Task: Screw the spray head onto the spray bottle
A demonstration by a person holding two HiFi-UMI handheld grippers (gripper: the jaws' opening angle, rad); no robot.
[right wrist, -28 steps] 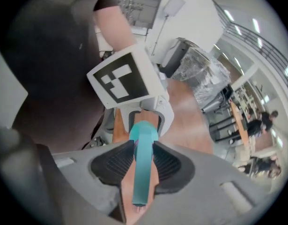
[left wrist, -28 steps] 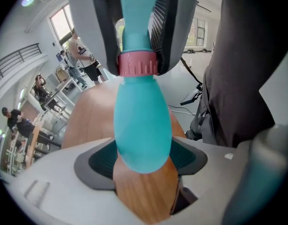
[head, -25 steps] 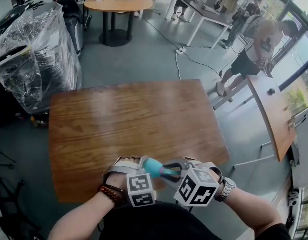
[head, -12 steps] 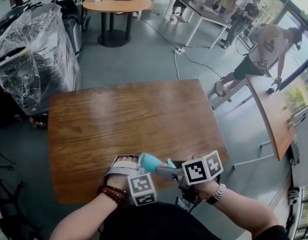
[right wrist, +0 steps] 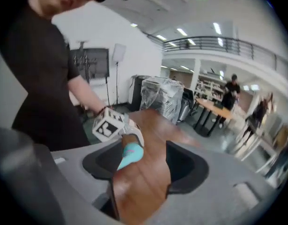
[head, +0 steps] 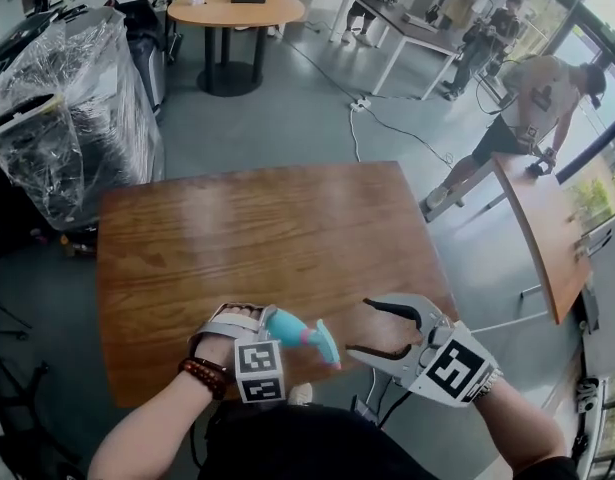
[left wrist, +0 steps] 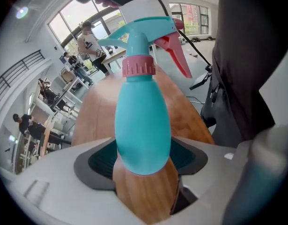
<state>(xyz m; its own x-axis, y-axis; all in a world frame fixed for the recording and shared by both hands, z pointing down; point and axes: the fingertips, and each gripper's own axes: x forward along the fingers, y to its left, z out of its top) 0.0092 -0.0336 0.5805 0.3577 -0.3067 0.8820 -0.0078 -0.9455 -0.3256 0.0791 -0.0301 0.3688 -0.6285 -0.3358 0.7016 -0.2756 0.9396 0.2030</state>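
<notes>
Drawn back from the spray head (head: pixel 323 344) that it gripped a second ago, the right gripper (head: pixel 363 326) now hangs to the right of the bottle, above the near right corner of the wooden table (head: pixel 267 238). Its jaws have just been opening and stand spread wide with nothing between them. In the right gripper view only bare tabletop shows through the gap, with the bottle farther off. The left gripper (left wrist: pixel 144 159) has shifted slightly and pinches the turquoise spray bottle (head: pixel 290 327) by its rounded lower end, pads pressed on either side. The bottle is held off the table over its near edge, tilted so that the head points toward the right gripper. In the left gripper view the turquoise head sits on the bottle's neck, with a pink collar (left wrist: pixel 138 66) at the join and a red trigger (left wrist: pixel 175 55) jutting out below the nozzle. How tightly the collar is turned cannot be told. The tabletop itself carries nothing else. Beyond it, a bulky stack wrapped in clear plastic (head: pixel 72 108) stands at the left and a round table (head: pixel 237 8) at the far end of the grey floor. At the right, a person (head: pixel 532 93) leans over a second wooden tabletop (head: pixel 537 233).
</notes>
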